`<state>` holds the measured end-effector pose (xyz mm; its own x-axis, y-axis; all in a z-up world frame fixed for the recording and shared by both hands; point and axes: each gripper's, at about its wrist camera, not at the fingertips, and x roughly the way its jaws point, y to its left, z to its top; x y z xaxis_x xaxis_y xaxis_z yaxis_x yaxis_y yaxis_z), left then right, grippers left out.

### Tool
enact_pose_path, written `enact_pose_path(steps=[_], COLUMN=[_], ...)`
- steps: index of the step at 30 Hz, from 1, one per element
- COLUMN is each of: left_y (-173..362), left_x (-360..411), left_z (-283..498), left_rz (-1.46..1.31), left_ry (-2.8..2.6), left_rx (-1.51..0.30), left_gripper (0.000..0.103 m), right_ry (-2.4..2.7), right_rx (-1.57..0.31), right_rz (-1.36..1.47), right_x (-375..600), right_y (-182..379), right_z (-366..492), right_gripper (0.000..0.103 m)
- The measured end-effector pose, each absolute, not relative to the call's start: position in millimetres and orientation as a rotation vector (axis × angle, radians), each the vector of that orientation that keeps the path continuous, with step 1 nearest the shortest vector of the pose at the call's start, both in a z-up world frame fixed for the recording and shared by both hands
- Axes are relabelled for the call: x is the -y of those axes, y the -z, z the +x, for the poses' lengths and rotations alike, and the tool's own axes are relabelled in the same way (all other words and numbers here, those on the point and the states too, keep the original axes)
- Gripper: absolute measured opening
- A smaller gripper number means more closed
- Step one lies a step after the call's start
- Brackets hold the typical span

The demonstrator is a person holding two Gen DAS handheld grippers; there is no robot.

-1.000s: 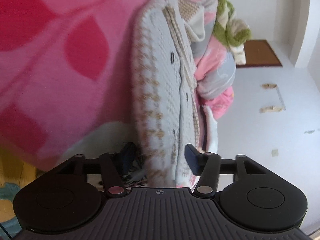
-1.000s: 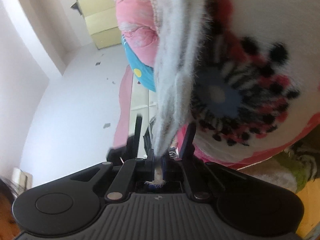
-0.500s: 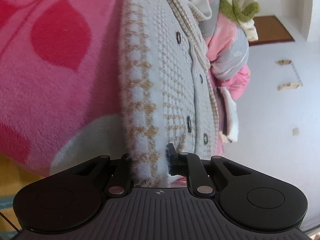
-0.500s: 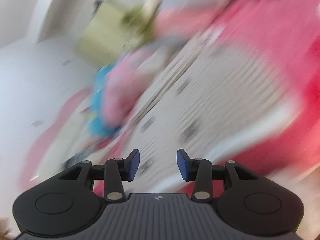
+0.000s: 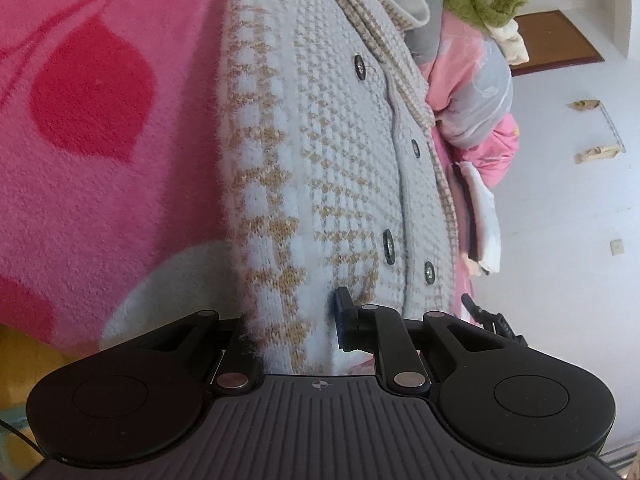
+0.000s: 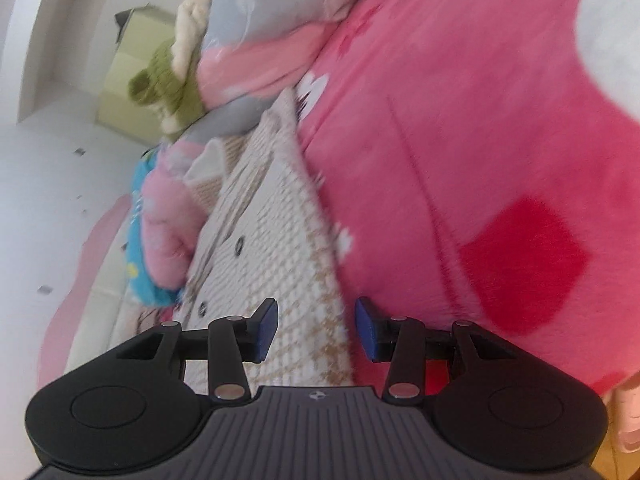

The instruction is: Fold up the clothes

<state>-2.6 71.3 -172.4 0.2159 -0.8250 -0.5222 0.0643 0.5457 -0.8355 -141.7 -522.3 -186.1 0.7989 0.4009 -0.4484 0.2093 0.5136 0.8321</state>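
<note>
- The cardigan (image 5: 332, 168) lay on the pink blanket (image 5: 100, 128), buttoned front up, with its hem toward both grippers and a heap of other clothes (image 5: 476, 76) beyond it.
- A second before, the right gripper (image 6: 316, 330) had pinched a fluffy grey fold; now it was let go, jaws standing wide over the cardigan's edge.
- The left gripper (image 5: 296, 320) had closed in from open and clamped the hem's patterned band.
- I judged one fold laid and the left hand taking hold for another.

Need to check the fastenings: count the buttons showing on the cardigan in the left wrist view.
4. One near the collar, one mid-front, two low, side by side. Folds or the tool may hide more.
</note>
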Motion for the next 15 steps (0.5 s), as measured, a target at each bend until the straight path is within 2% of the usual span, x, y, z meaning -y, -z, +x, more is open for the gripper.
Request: enact_pose_path(steps=[5, 8, 9, 10, 11, 15], left_y=[168.1, 161.5, 157.8, 153.5, 148.9, 134.3], left_x=[-68.3, -65.0, -63.4, -62.5, -63.7, -72.9], left_z=[-4.6, -10.1, -12.8, -15.3, -17.6, -22.8], left_rz=[-0.747, -0.69, -0.666, -0.655, -0.657, -0.681], left_ry=[0.705, 0.702, 0.703, 0.708, 0.717, 0.762], left_rx=[-1.186, -1.15, -1.134, -1.118, -1.099, -1.044], left_gripper=[0.013, 0.004, 0.003, 0.003, 0.002, 0.002], right_ry=[-0.201, -0.206, -0.208, -0.207, -0.182, -0.159], right_rx=[-0.69, -0.699, -0.702, -0.705, -0.71, -0.651], right_rz=[1.046, 1.02, 1.011, 1.0, 0.971, 0.916], right_x=[512.0, 500.7, 496.9, 492.8, 486.3, 471.5], right_y=[179.9, 174.3, 172.5, 170.4, 167.0, 148.0], right_z=[-129.8, -121.3, -118.4, -115.9, -116.5, -127.5], right_gripper=[0.045, 0.036, 0.021, 0.01, 0.008, 0.006])
